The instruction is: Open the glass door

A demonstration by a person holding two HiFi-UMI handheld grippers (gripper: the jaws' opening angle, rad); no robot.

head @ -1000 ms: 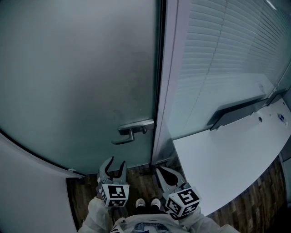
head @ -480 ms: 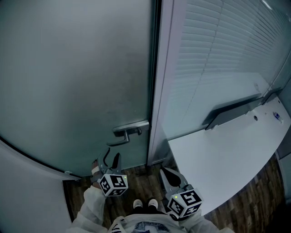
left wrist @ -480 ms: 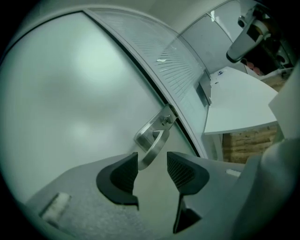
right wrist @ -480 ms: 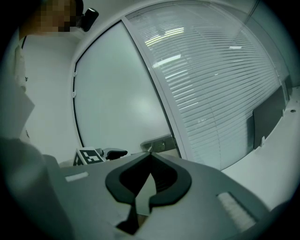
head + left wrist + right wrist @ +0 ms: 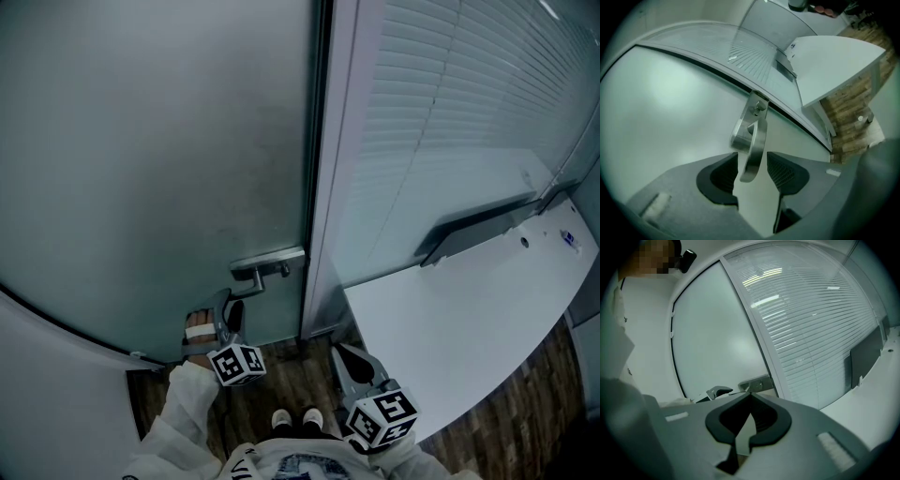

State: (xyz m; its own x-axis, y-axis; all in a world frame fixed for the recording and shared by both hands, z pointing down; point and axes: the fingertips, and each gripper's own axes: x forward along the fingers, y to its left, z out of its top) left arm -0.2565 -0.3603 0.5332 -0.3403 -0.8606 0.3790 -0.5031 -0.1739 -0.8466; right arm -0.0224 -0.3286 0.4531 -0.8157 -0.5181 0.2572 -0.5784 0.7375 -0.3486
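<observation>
The frosted glass door (image 5: 159, 169) fills the left of the head view, hung against a pale frame (image 5: 328, 187). Its metal lever handle (image 5: 255, 272) sticks out near the frame. My left gripper (image 5: 228, 307) reaches up to the lever, open. In the left gripper view the free end of the handle (image 5: 752, 136) lies between the two jaws of the left gripper (image 5: 752, 159), and the pads stand apart from it on both sides. My right gripper (image 5: 345, 358) hangs low by the frame, shut on nothing, with its tips together in the right gripper view (image 5: 749, 394).
A window with slatted blinds (image 5: 450, 122) stands right of the frame. A white desk top (image 5: 469, 319) juts out beneath it, close to my right gripper. A curved white wall (image 5: 56, 394) closes in at lower left. Wood floor and the person's shoes (image 5: 298, 419) lie below.
My left gripper has risen and moved forward to the door, so the lever's end now sits between its open jaws. The right gripper has stayed low and shut.
</observation>
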